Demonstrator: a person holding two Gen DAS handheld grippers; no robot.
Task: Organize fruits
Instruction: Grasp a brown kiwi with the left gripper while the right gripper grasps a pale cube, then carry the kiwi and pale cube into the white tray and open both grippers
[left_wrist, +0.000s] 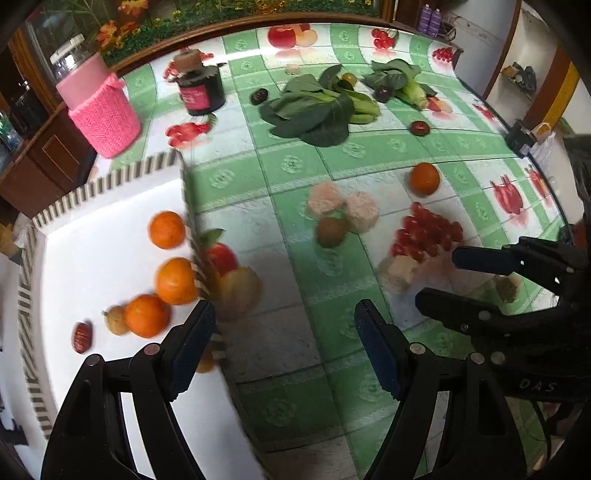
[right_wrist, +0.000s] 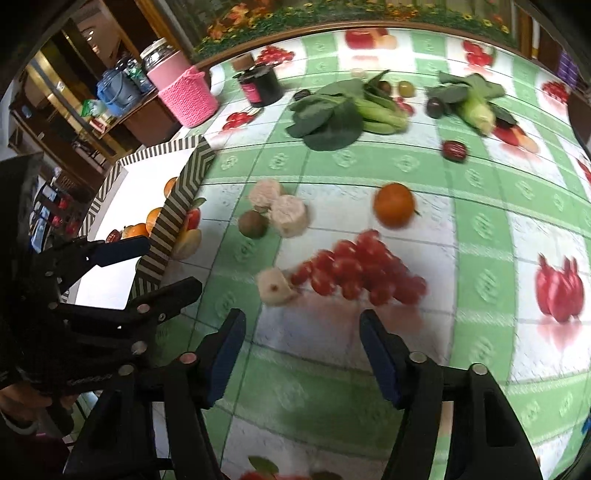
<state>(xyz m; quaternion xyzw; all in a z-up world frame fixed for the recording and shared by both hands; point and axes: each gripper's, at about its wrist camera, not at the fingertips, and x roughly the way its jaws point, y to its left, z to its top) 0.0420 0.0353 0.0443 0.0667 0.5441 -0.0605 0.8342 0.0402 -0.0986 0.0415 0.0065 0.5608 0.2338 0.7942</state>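
Three oranges (left_wrist: 166, 229) lie in my white tray (left_wrist: 110, 206) in a curved row running along its near wall, with one pale round fruit (left_wrist: 115, 320) and one red date (left_wrist: 82, 336) beside the nearest of them; the date's long axis runs roughly along the tray's striped side wall. A fourth orange (right_wrist: 393, 204) sits loose on the tablecloth (right_wrist: 332, 387), well apart from the tray, its stem end toward the right. Near it lie one brown kiwi-like fruit (right_wrist: 252, 223) touching two pale foam-netted fruits (right_wrist: 290, 216), and a third pale one (right_wrist: 275, 286) rests against a printed heap of cherries. Farther back I count two bunches of greens (left_wrist: 317, 107), one corn cob (left_wrist: 415, 92) pointing toward me and to the right, another date (left_wrist: 420, 128), and three or four small dark or greenish fruits, blurred. One black jar (left_wrist: 201, 92) has a pink label I cannot read; one pink knitted-sleeve jar (left_wrist: 99, 107) stands at the table's corner. My left claw (left_wrist: 286, 349) is spread wide and empty, straddling the tray's near wall. My right claw (right_wrist: 303, 354) is also unclenched with nothing between its pads, hanging over the cloth just short of the printed cherries; its body reads "DAS" in the left view.
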